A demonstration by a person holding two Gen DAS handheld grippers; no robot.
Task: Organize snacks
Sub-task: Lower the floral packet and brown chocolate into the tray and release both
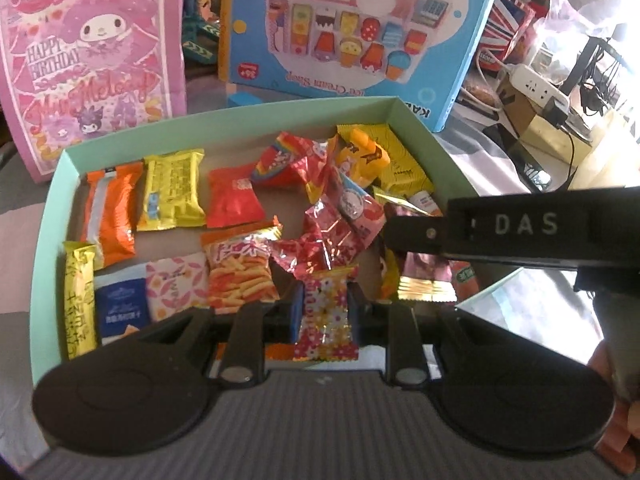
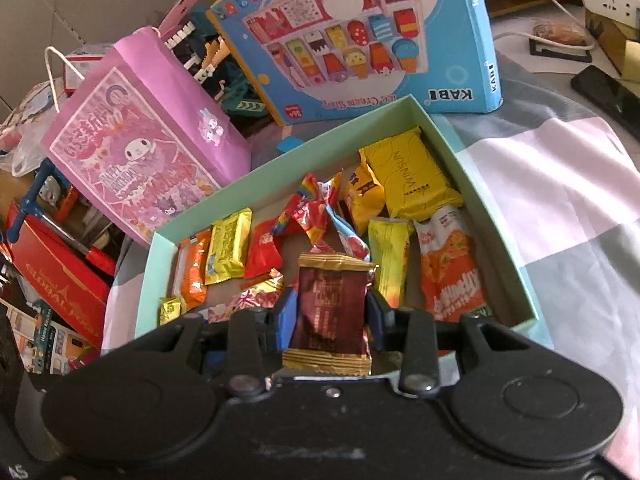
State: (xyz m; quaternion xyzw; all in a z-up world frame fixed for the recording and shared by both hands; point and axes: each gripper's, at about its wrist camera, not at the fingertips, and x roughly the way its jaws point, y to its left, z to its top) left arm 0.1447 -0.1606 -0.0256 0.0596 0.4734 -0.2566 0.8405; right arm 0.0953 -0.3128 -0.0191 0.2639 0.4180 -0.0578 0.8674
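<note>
Holding a glossy flowered sachet [image 1: 326,316] in my left gripper [image 1: 323,314] and a crinkly maroon foil packet [image 2: 330,312] in the right gripper [image 2: 331,316], both above the mint cardboard box [image 1: 52,200].

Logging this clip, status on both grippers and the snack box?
Left gripper shut on floral packet. Right gripper shut on maroon gold-edged packet. Both over the mint box of mixed snacks. Nothing blocking.
</note>
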